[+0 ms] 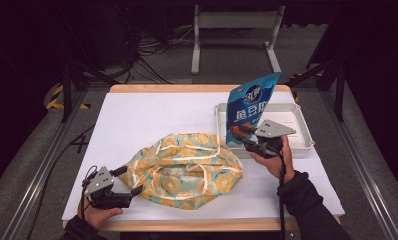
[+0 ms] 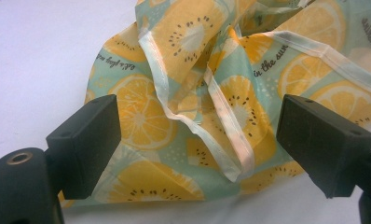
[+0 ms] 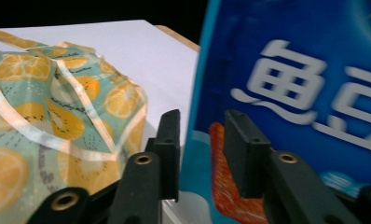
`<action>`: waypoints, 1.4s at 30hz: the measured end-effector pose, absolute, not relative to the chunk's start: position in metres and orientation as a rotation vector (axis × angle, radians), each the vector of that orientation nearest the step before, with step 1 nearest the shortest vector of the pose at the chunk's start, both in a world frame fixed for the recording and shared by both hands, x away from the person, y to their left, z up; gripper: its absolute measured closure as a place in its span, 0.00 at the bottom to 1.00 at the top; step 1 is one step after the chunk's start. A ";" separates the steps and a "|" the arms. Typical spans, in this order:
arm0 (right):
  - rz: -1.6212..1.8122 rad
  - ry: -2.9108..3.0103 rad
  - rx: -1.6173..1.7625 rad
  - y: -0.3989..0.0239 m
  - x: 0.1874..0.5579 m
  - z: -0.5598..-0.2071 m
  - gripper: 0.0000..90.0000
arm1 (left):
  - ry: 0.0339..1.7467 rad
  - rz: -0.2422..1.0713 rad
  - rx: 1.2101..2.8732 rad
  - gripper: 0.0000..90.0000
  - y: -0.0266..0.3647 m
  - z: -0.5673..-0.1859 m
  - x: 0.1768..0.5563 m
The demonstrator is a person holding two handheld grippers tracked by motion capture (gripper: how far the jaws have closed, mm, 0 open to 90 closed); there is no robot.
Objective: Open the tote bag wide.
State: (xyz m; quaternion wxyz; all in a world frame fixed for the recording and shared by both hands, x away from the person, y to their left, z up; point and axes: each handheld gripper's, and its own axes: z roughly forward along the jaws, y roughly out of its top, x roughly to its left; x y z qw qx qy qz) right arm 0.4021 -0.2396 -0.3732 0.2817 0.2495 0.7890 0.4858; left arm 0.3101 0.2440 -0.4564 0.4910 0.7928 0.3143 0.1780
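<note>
Right gripper (image 1: 248, 136) stands at the blue snack pouch (image 1: 250, 107), upright over the white tray (image 1: 299, 142), jaws either side of its edge, loosely apart, not clamped; left gripper (image 1: 129, 181) gapes wide at the lemon-print bag (image 1: 187, 170) on the tabletop (image 1: 152, 112); the pouch could topple, I reckon.

High view looked forward and down over the white table (image 1: 137, 120), left gripper view sat close to the lemon-print cloth bag (image 2: 211, 93), right gripper view close against the blue snack pouch (image 3: 305, 93), bag at its left, shared by all three.
</note>
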 end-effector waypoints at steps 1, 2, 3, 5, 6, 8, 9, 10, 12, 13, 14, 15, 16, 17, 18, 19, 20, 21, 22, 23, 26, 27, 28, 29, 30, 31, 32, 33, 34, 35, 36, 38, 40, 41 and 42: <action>1.308 2.107 0.679 -0.245 0.401 -0.371 0.70 | 0.769 0.426 1.923 0.16 0.244 -0.456 0.310; 1.319 2.095 0.691 -0.253 0.400 -0.368 0.69 | 0.764 0.429 1.922 0.16 0.244 -0.456 0.310; 1.323 2.087 0.699 -0.258 0.400 -0.367 0.68 | 0.760 0.429 1.920 0.16 0.245 -0.456 0.310; 1.331 2.064 0.736 -0.272 0.400 -0.363 0.65 | 0.760 0.425 1.919 0.16 0.245 -0.456 0.310; 1.333 2.046 0.758 -0.279 0.400 -0.362 0.64 | 0.760 0.424 1.916 0.16 0.245 -0.456 0.310; 1.333 2.034 0.778 -0.283 0.401 -0.361 0.63 | 0.761 0.424 1.917 0.16 0.245 -0.456 0.310; 1.332 2.024 0.798 -0.288 0.402 -0.361 0.60 | 0.761 0.423 1.916 0.16 0.245 -0.456 0.310; 1.326 2.018 0.814 -0.292 0.404 -0.360 0.58 | 0.759 0.424 1.915 0.16 0.245 -0.456 0.310; 1.309 2.014 0.825 -0.297 0.407 -0.360 0.54 | 0.752 0.434 1.915 0.16 0.245 -0.456 0.309; 1.297 2.016 0.836 -0.300 0.411 -0.360 0.49 | 0.753 0.437 1.917 0.16 0.245 -0.456 0.309; 1.285 2.018 0.842 -0.302 0.414 -0.360 0.44 | 0.758 0.434 1.916 0.16 0.244 -0.456 0.308; 1.283 2.017 0.848 -0.305 0.418 -0.361 0.40 | 0.758 0.437 1.917 0.16 0.244 -0.456 0.308; 1.292 2.021 0.857 -0.306 0.420 -0.362 0.34 | 0.756 0.441 1.923 0.16 0.244 -0.456 0.309; 1.295 2.046 0.862 -0.308 0.424 -0.362 0.29 | 0.758 0.441 1.922 0.16 0.244 -0.456 0.309; 1.283 2.068 0.853 -0.308 0.428 -0.363 0.23 | 0.760 0.439 1.926 0.16 0.244 -0.456 0.309; 1.280 2.088 0.837 -0.309 0.431 -0.364 0.21 | 0.767 0.432 1.926 0.16 0.244 -0.456 0.310; 1.270 2.114 0.841 -0.309 0.435 -0.363 0.17 | 0.762 0.436 1.936 0.16 0.244 -0.456 0.310; 1.270 2.114 0.841 -0.309 0.435 -0.363 0.17 | 0.762 0.436 1.936 0.16 0.244 -0.456 0.310; 1.271 2.123 0.847 -0.310 0.440 -0.362 0.13 | 0.768 0.433 1.939 0.16 0.243 -0.456 0.310; 1.299 2.132 0.846 -0.312 0.445 -0.360 0.12 | 0.765 0.436 1.940 0.16 0.242 -0.456 0.309; 1.341 2.149 0.861 -0.313 0.456 -0.354 0.09 | 0.762 0.440 1.931 0.16 0.243 -0.457 0.309; 1.347 2.146 0.860 -0.313 0.460 -0.352 0.08 | 0.762 0.441 1.928 0.16 0.243 -0.457 0.309; 1.345 2.149 0.865 -0.312 0.463 -0.350 0.08 | 0.766 0.438 1.925 0.16 0.243 -0.457 0.309; 1.346 2.152 0.864 -0.312 0.466 -0.348 0.07 | 0.760 0.439 1.929 0.16 0.244 -0.457 0.310; 1.347 2.157 0.865 -0.311 0.469 -0.346 0.06 | 0.760 0.435 1.933 0.16 0.243 -0.456 0.309; 1.343 2.158 0.867 -0.310 0.472 -0.344 0.06 | 0.759 0.434 1.931 0.16 0.243 -0.457 0.310; 1.340 2.158 0.872 -0.310 0.474 -0.342 0.06 | 0.759 0.432 1.932 0.16 0.244 -0.456 0.310; 1.340 2.157 0.873 -0.309 0.476 -0.341 0.06 | 0.760 0.430 1.932 0.16 0.244 -0.456 0.310; 1.342 2.158 0.875 -0.308 0.478 -0.340 0.06 | 0.760 0.429 1.929 0.16 0.244 -0.457 0.310; 1.347 2.159 0.881 -0.308 0.480 -0.340 0.06 | 0.763 0.425 1.927 0.16 0.244 -0.457 0.310; 1.337 2.167 0.885 -0.307 0.483 -0.339 0.05 | 0.754 0.432 1.930 0.16 0.244 -0.456 0.309; 1.335 2.170 0.882 -0.307 0.485 -0.338 0.05 | 0.752 0.434 1.926 0.16 0.244 -0.457 0.309; 1.328 2.172 0.889 -0.306 0.489 -0.338 0.05 | 0.752 0.432 1.929 0.16 0.244 -0.456 0.309; 1.326 2.180 0.894 -0.305 0.491 -0.338 0.05 | 0.752 0.431 1.929 0.16 0.245 -0.456 0.309; 1.329 2.179 0.889 -0.304 0.492 -0.338 0.06 | 0.752 0.429 1.929 0.16 0.245 -0.456 0.310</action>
